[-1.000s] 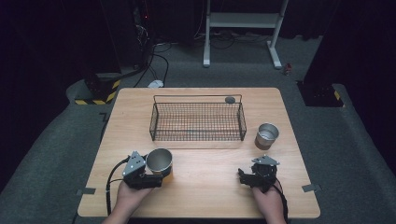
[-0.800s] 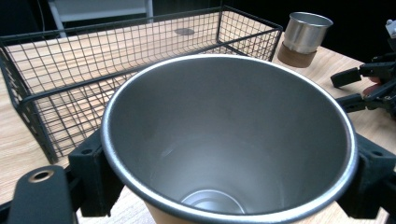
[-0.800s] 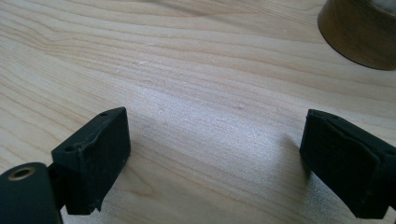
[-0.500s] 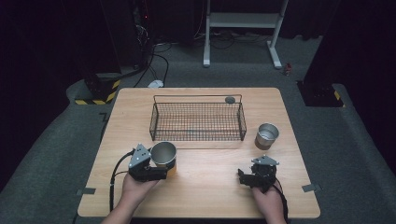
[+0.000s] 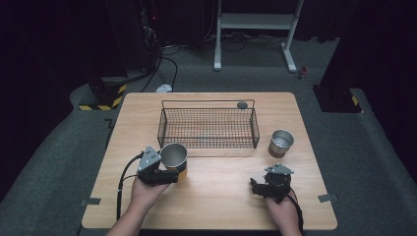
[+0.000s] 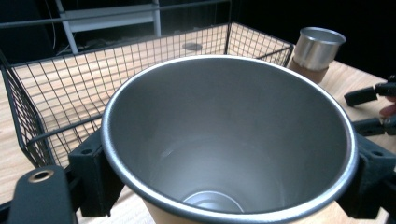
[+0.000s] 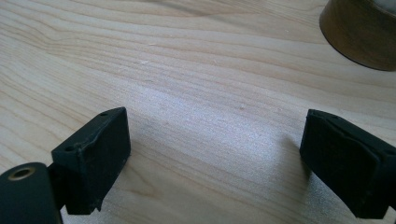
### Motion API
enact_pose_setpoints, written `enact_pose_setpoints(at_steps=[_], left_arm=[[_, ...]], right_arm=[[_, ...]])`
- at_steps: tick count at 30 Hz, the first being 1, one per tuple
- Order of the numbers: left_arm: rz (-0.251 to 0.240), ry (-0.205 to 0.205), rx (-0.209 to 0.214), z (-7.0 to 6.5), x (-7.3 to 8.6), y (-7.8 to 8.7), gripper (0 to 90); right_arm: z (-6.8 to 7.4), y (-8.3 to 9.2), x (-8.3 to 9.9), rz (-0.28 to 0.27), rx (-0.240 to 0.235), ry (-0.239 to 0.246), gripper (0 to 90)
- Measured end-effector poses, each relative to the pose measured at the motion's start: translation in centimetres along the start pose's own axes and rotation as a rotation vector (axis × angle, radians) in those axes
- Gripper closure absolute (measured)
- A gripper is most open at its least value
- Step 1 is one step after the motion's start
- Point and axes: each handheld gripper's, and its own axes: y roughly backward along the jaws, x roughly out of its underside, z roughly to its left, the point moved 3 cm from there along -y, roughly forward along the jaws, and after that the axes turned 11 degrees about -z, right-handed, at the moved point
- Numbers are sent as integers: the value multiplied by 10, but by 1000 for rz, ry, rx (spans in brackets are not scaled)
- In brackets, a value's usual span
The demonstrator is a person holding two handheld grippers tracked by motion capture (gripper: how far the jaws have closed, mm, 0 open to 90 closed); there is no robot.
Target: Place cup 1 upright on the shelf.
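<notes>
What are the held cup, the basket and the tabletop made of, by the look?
Cup in the left gripper: brushed metal, likely steel, judging by its dull grey sheen and bright rolled rim; a tan band, possibly cork or card, wraps the lower outside. Basket: thin wire grid, dark coated. Tabletop: pale wood grain, matte; real wood or laminate, can't tell.

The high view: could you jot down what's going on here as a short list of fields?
Held cup: steel cup with tan band, clamped by the left gripper, near the basket's front left corner
Second cup: another steel cup, standing on the table right of the basket
Basket: black wire basket, nothing in it
Right gripper: right gripper open, nothing between its jaws, low over the wooden table
</notes>
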Motion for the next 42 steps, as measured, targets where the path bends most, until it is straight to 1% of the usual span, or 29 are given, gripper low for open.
enact_pose_setpoints(at_steps=[2,3,10,12,13,15,20,22,24,27,28,32,34,42], left_arm=[[2,3,-2,1,-1,-1,137],[6,-4,-3,1,-2,-2,137],[7,-9,-6,2,-9,-4,137],[2,0,-7,3,-11,-5,137],[7,4,-7,4,-12,-6,137],[14,-1,-11,5,-13,-8,137],[16,1,-12,6,-18,-12,137],[7,6,-15,7,-20,-13,137],[13,11,-15,8,-21,-15,137],[12,3,-16,9,-24,-17,137],[11,9,-14,8,-25,-18,137],[5,8,-11,9,-29,-21,137],[2,16,-9,9,-30,-22,137],[3,7,-13,11,-37,-28,137]], right_arm=[[0,0,0,0,0,0,85],[0,0,0,0,0,0,85],[0,0,0,0,0,0,85],[0,0,0,0,0,0,85],[0,0,0,0,0,0,85],[0,0,0,0,0,0,85],[0,0,0,0,0,0,85],[0,0,0,-1,0,-2,85],[0,0,0,-1,0,-2,84],[0,0,0,-1,0,-2,85],[0,0,0,-1,0,-2,85],[0,0,0,-1,1,-2,85],[0,0,0,-1,1,-2,85],[0,0,0,-1,0,-2,85]])
